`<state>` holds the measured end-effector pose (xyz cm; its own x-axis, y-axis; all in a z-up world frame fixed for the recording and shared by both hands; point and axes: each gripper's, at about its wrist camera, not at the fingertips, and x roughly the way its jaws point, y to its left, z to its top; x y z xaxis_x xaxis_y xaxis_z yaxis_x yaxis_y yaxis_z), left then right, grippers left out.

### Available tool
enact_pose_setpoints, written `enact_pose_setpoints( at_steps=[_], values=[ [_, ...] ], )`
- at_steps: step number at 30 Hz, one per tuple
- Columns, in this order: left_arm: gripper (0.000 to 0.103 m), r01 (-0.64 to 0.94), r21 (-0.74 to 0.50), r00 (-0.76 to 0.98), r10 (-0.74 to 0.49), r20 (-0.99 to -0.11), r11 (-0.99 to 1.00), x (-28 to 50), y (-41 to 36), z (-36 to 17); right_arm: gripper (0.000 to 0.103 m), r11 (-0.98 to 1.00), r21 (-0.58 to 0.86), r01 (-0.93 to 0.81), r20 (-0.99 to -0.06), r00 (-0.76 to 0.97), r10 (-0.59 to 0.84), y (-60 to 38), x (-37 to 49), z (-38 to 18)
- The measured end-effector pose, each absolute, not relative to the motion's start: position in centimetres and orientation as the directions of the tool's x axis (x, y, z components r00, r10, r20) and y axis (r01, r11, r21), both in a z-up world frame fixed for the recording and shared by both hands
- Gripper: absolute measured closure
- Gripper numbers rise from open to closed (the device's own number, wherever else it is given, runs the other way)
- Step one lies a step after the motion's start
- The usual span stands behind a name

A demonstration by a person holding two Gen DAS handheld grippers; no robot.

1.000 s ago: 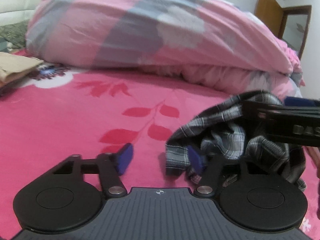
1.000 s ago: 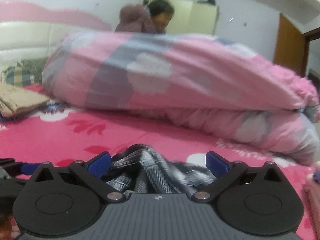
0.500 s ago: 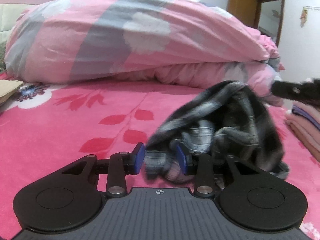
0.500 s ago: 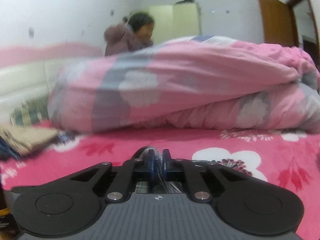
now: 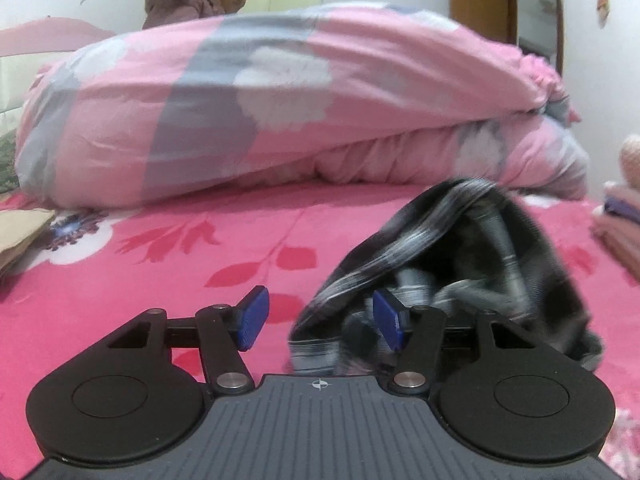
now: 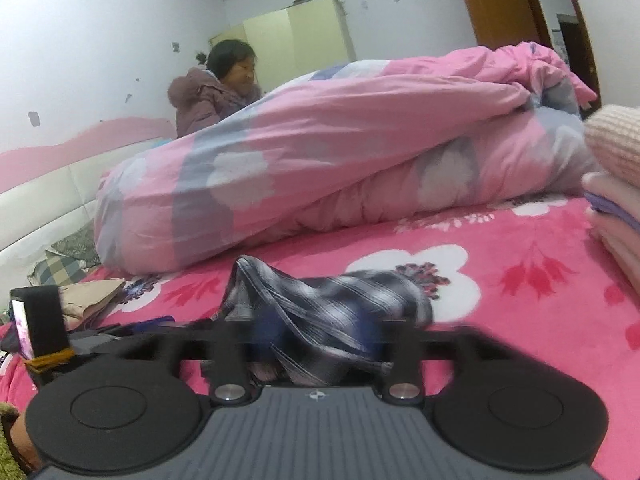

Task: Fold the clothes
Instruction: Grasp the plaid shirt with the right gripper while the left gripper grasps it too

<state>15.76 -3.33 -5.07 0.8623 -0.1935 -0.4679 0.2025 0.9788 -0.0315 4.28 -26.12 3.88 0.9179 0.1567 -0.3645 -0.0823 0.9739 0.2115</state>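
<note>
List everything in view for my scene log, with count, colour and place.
Crumpled plaid shirt: one, black, grey and white, on the bedspread in front of both grippers.
Fleece bedspread: one, bright pink with red leaves and white flowers, covers the bed.
Rolled quilt: one, pink with grey and white patches, across the bed behind the shirt.
Folded clothes stack: one, pale pink, cream and purple, right edge.
Beige folded garment: one, left edge.
Person in a mauve jacket: one, behind the quilt.
Wardrobe: one, pale yellow, back wall.
Left gripper: open, blue pads, jaws just opening.
Right gripper: blurred, jaws just opening, shirt between them.
</note>
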Motion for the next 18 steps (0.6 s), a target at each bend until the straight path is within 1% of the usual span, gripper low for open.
enact_pose_setpoints(
  at_steps=[4,6,7,9,10,11,12,13,14,15,16,18],
  values=[
    [0.048,0.172,-0.039,0.842,-0.168,-0.513,0.984,17.9,-3.0,-6.4,0.027,0.974,0.148,-0.169,-0.358,0.909,0.212,-23.2,7.5,3.4],
    [0.053,0.167,-0.060,0.835,-0.174,-0.522,0.984,18.8,-2.8,-7.0,0.027,0.976,0.112,-0.186,-0.378,0.901,0.214,-21.7,9.8,2.8],
    [0.059,0.165,-0.063,0.833,-0.173,-0.525,0.984,19.2,-2.8,-7.2,0.027,0.978,0.091,-0.189,-0.386,0.898,0.209,-21.1,10.8,2.4],
    [0.065,0.164,-0.066,0.827,-0.174,-0.534,0.984,19.9,-2.9,-7.9,0.029,0.981,0.040,-0.189,-0.398,0.898,0.189,-19.9,12.9,1.6],
    [0.069,0.163,-0.072,0.826,-0.176,-0.535,0.984,20.1,-3.0,-8.2,0.035,0.982,0.016,-0.187,-0.408,0.896,0.177,-19.5,13.9,1.1],
    [0.077,0.162,-0.078,0.826,-0.178,-0.535,0.984,20.3,-3.0,-8.5,0.047,0.983,-0.006,-0.185,-0.418,0.893,0.166,-19.1,14.9,0.6],
    [0.081,0.161,-0.088,0.828,-0.183,-0.531,0.983,20.4,-3.0,-8.7,0.051,0.982,-0.029,-0.184,-0.429,0.890,0.154,-18.7,15.8,0.2],
    [0.087,0.161,-0.097,0.830,-0.188,-0.524,0.982,20.4,-3.0,-8.8,0.063,0.983,-0.033,-0.179,-0.438,0.887,0.146,-18.7,16.5,-0.2],
    [0.093,0.160,-0.107,0.836,-0.193,-0.514,0.981,20.4,-3.0,-8.7,0.081,0.985,-0.020,-0.173,-0.445,0.884,0.147,-18.9,16.9,-0.6],
    [0.095,0.157,-0.119,0.845,-0.196,-0.497,0.980,20.2,-2.9,-8.5,0.088,0.986,-0.003,-0.168,-0.451,0.880,0.149,-19.1,17.3,-0.9],
    [0.096,0.155,-0.131,0.856,-0.199,-0.477,0.979,20.0,-2.8,-8.2,0.090,0.986,0.016,-0.165,-0.440,0.885,0.155,-19.4,16.9,-0.8],
    [0.098,0.157,-0.177,0.893,-0.216,-0.395,0.972,18.6,-2.2,-6.5,0.093,0.986,0.058,-0.159,-0.409,0.897,0.169,-20.1,15.9,-0.4]
  ],
)
